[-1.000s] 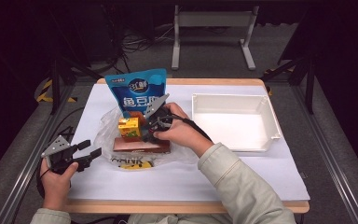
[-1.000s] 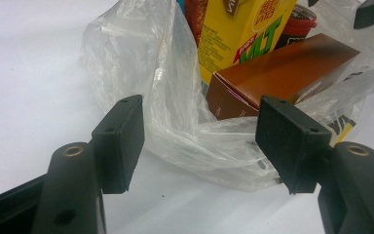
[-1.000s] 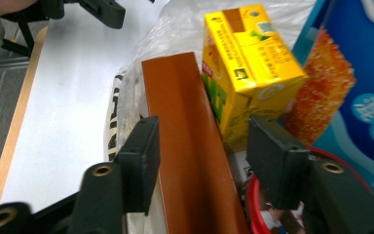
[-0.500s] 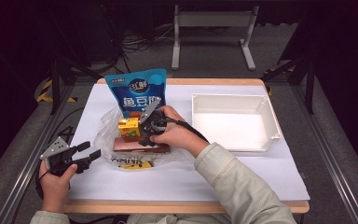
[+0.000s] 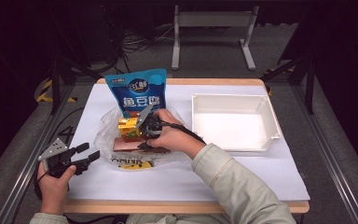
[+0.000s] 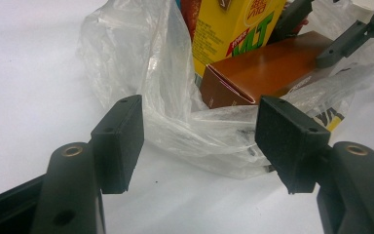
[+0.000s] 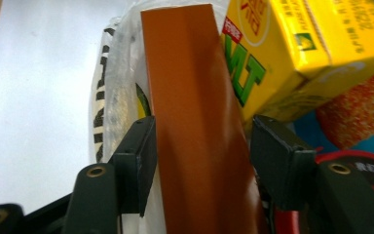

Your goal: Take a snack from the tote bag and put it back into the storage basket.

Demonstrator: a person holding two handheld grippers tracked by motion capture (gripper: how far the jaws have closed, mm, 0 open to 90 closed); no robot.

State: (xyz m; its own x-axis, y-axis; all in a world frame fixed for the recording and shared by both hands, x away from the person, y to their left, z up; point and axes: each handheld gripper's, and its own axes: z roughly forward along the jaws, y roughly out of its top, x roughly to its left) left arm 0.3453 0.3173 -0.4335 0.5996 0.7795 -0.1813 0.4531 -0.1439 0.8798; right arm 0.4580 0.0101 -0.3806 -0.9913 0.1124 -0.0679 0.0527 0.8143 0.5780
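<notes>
The right hand (image 5: 170,136) reaches in over the middle of the table, wrist bent, with the right gripper (image 5: 142,135) aimed down into the clear plastic bag (image 5: 105,133). In the right gripper view its jaws straddle the long brown box (image 7: 195,122): the left pad lies against the box's side, while a thin gap seems to remain at the right pad, so I cannot tell whether it is truly clamped. The box is flat, glossy and orange-brown, lying in the bag's mouth. Just beyond the right fingertip leans a yellow drink carton (image 7: 282,44) with green lettering, touching the box. Behind both stands a blue snack pouch (image 5: 137,91).

The left hand (image 5: 51,179) rests near the table's front left corner, holding the left gripper (image 5: 86,154) level and pointing toward the bag. Its jaws stand apart with nothing pinched; in the left gripper view crumpled bag film lies just ahead of the pads, and the box end sits beyond them.

Since a second ago the right hand has crept a little lower over the box; the left hand has stayed put. A white tray (image 5: 272,119) sits well away from both grippers.
</notes>
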